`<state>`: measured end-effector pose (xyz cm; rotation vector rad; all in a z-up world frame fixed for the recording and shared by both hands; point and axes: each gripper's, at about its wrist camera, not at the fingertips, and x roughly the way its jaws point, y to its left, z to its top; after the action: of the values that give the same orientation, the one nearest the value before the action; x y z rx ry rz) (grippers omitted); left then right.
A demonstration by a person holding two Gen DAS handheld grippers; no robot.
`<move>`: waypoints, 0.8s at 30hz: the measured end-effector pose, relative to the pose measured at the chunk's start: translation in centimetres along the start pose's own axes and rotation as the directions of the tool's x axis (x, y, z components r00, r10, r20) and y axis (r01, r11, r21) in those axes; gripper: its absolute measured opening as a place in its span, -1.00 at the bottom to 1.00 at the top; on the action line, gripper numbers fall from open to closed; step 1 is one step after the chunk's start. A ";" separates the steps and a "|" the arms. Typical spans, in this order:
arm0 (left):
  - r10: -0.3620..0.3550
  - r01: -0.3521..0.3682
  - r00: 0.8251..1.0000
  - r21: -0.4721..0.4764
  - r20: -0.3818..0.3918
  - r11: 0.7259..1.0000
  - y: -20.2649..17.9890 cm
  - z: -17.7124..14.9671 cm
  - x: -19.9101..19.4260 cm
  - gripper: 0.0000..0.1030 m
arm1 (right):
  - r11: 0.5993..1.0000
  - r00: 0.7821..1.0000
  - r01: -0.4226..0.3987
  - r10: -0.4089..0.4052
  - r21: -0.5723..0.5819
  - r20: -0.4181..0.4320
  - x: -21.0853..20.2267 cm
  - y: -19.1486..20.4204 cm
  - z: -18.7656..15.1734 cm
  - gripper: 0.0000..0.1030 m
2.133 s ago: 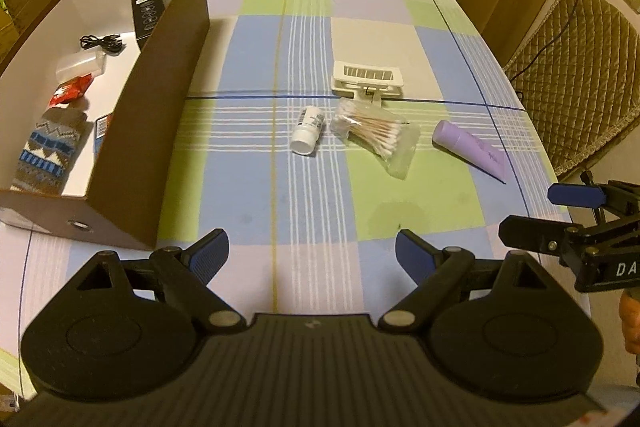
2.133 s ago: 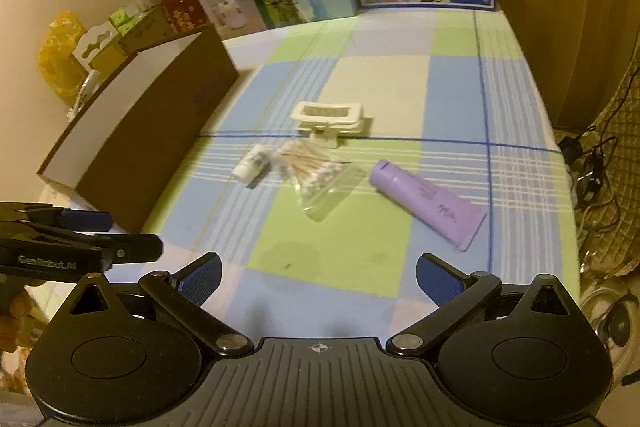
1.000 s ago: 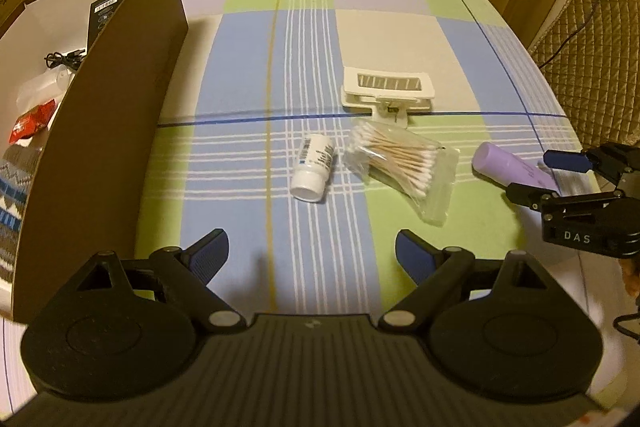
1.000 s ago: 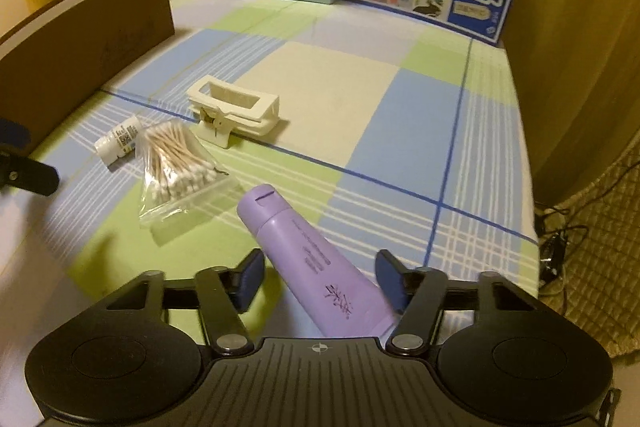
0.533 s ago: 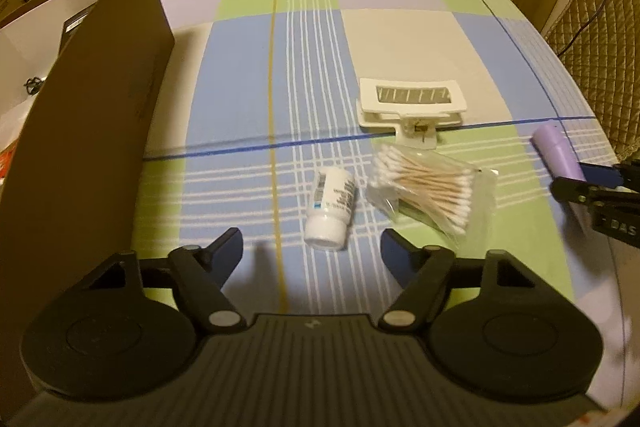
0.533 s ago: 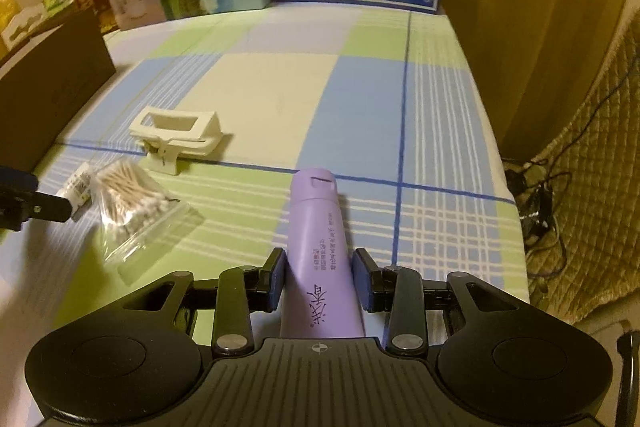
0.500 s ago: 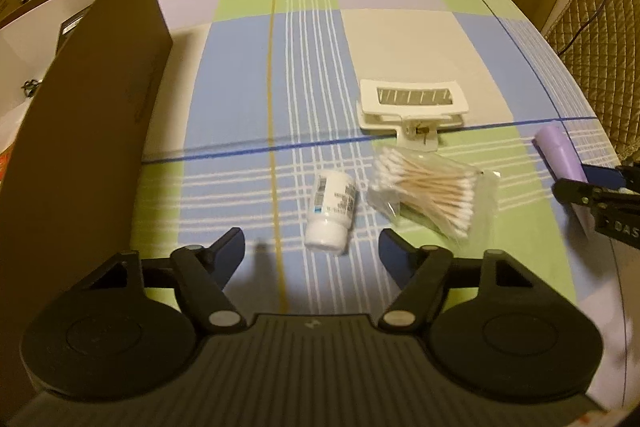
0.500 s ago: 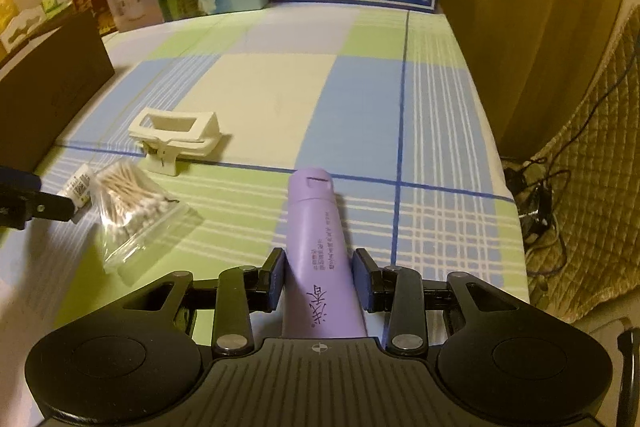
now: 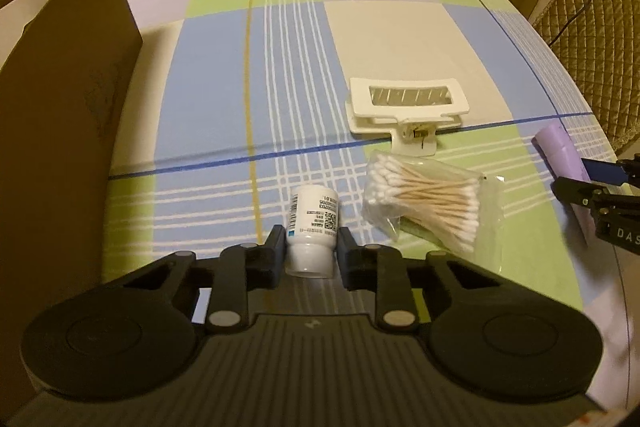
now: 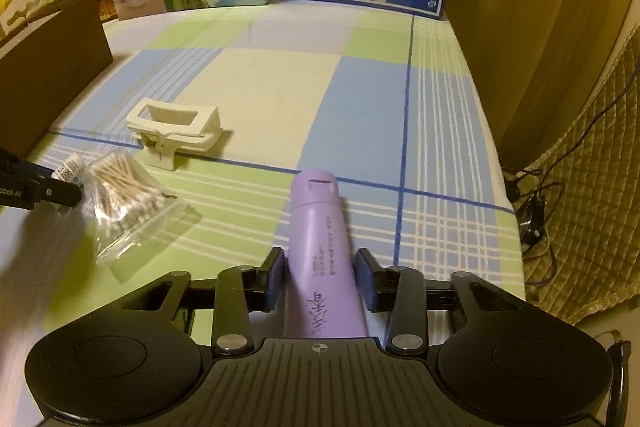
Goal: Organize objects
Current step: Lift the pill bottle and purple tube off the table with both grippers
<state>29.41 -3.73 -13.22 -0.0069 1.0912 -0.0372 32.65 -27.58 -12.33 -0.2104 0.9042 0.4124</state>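
Right gripper [image 10: 320, 277] clamped on purple tube [image 10: 320, 243], cap end pointing away. Bag of cotton swabs [image 10: 128, 199] lies left on checked tablecloth [image 10: 380, 115]; white clip [image 10: 176, 131] beyond it. Left gripper [image 10: 40, 189] at left edge.

Probably home: checked tablecloth [image 9: 248, 75], curtain [image 10: 520, 27]

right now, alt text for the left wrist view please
The left gripper has just closed its fingers on a small white plastic bottle lying on the checked tablecloth. Beside it lie a clear bag of cotton swabs and a white plastic clip.
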 end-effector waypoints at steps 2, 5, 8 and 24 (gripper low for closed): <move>0.003 -0.003 1.000 -0.007 0.001 1.000 0.1 -0.5 -0.3 -0.57 | 1.000 1.000 -0.012 0.012 -0.008 -0.009 -0.3 0.3 -0.3 -0.36; 0.007 -0.007 1.000 -0.014 -0.005 1.000 0.2 -1.4 -0.9 -0.57 | 0.999 0.999 -0.033 0.032 -0.023 -0.031 -0.9 0.7 -0.9 -0.36; 0.000 -0.001 1.000 -0.028 -0.014 1.000 0.2 -2.7 -1.7 -0.57 | 0.997 0.997 -0.066 0.064 -0.042 -0.051 -1.9 1.3 -1.9 -0.36; -0.009 0.005 0.999 -0.094 -0.037 0.996 0.7 -10.7 -6.6 -0.57 | 0.938 0.955 -0.293 0.277 -0.185 -0.110 -5.6 6.7 -6.5 -0.35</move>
<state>16.91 -2.68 -12.26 -0.0954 1.1293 0.0078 22.03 -25.19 -11.88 -0.2824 0.9788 0.7710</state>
